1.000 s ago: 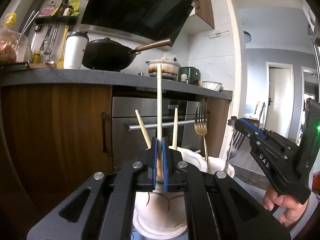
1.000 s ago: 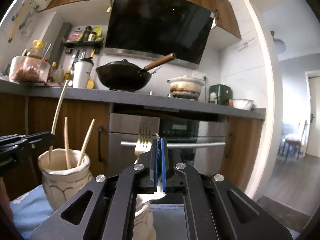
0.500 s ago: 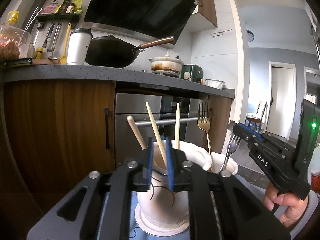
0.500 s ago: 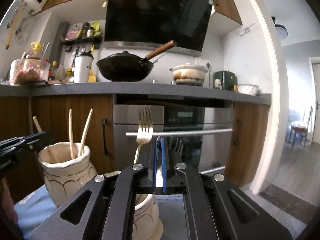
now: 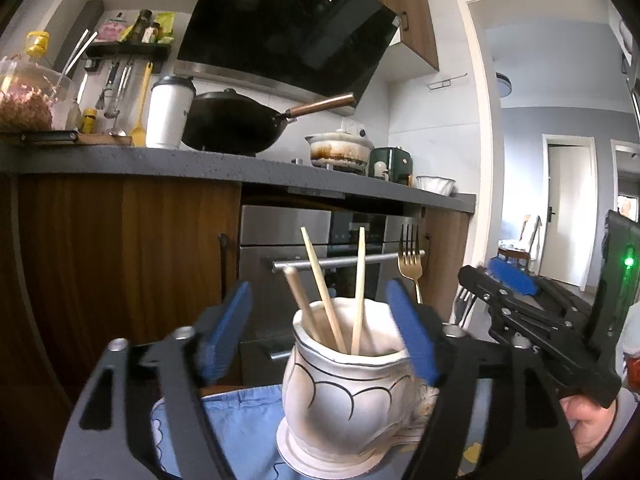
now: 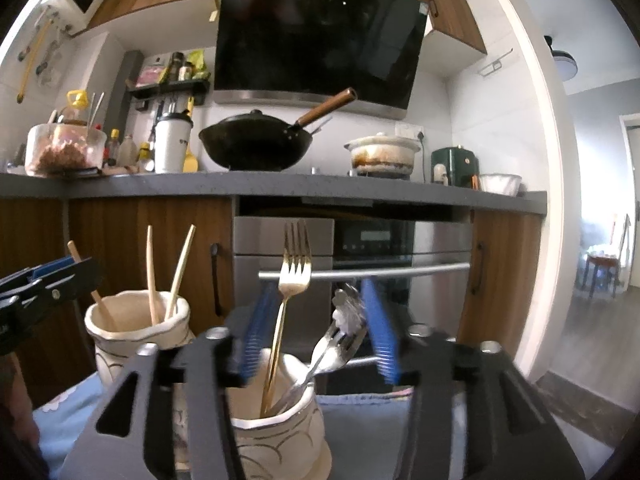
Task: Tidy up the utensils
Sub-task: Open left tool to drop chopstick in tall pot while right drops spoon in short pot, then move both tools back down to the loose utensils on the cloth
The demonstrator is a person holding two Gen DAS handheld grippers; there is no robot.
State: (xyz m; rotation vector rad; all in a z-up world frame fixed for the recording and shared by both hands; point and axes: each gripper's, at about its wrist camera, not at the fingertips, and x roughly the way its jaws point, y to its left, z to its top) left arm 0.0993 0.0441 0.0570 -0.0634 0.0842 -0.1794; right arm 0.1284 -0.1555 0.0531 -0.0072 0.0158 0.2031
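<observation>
Both hand-held grippers, left (image 5: 320,332) and right (image 6: 316,328), are opening and hold nothing. Light, stiff chopsticks (image 5: 324,296) stand in one cup (image 5: 344,392), slippery forks (image 6: 294,280) in another (image 6: 276,436). Pinch their upper stems.

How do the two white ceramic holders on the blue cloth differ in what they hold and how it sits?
The chopstick holder carries three pale wooden chopsticks; the fork holder carries a gold fork and a silver fork. The chopsticks fan apart, while the gold fork stands near upright and the silver fork leans far right. Both are cream pots with dark curved lines, standing upright on the blue cloth.
</observation>
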